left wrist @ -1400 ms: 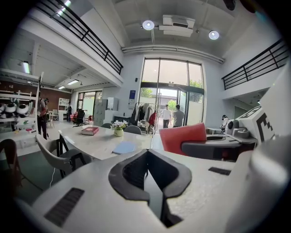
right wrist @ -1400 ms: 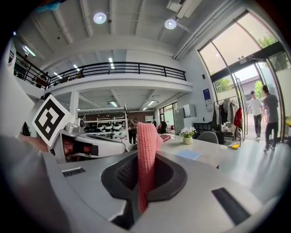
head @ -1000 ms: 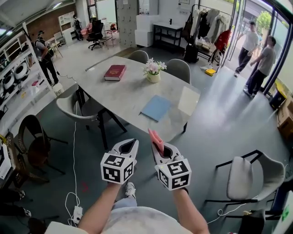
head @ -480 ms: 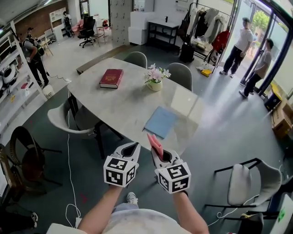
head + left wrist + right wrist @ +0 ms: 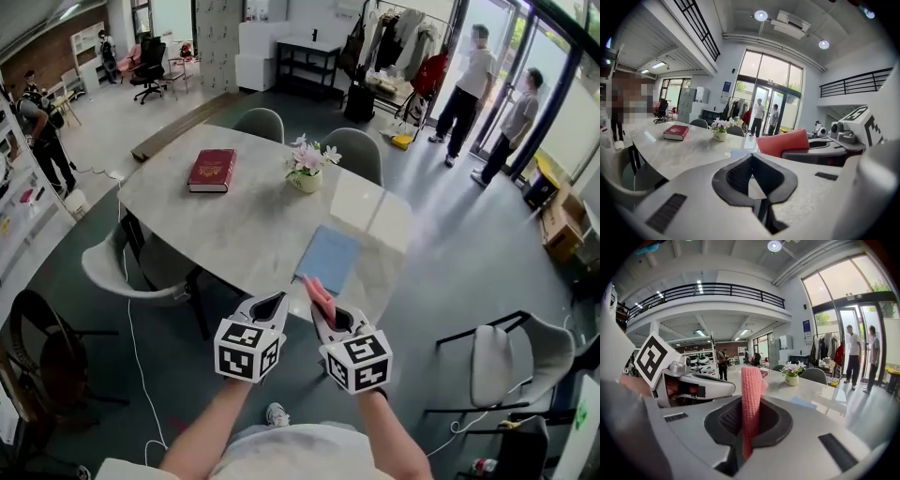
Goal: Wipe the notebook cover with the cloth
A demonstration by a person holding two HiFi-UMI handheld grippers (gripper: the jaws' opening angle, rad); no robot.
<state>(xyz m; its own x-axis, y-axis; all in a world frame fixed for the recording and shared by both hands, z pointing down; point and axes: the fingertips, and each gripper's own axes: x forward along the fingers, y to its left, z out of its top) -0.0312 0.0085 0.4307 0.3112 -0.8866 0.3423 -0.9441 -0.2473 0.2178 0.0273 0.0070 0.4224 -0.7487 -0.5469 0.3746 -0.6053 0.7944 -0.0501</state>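
A thin blue notebook [image 5: 327, 259] lies flat near the front edge of the pale marble table [image 5: 234, 225]; in the right gripper view the notebook [image 5: 803, 402] shows ahead and to the right. A thicker red book [image 5: 212, 170] lies at the table's far left. My right gripper [image 5: 317, 305] hovers in the air short of the table edge, shut on a pink cloth [image 5: 317, 289] that stands up from its jaws [image 5: 751, 399]. Beside it, my left gripper [image 5: 270, 302] is shut with nothing in it.
A pot of pink and white flowers [image 5: 307, 173] stands mid-table. Grey chairs ring the table, one at the left [image 5: 131, 272], and another stands apart on the right [image 5: 497, 361]. Two people [image 5: 469, 80] stand by the glass doors. A white cable runs along the floor.
The table has drawn closer and the blue notebook now lies just beyond the gripper tips. Both grippers keep the same pose, with the cloth still clamped.
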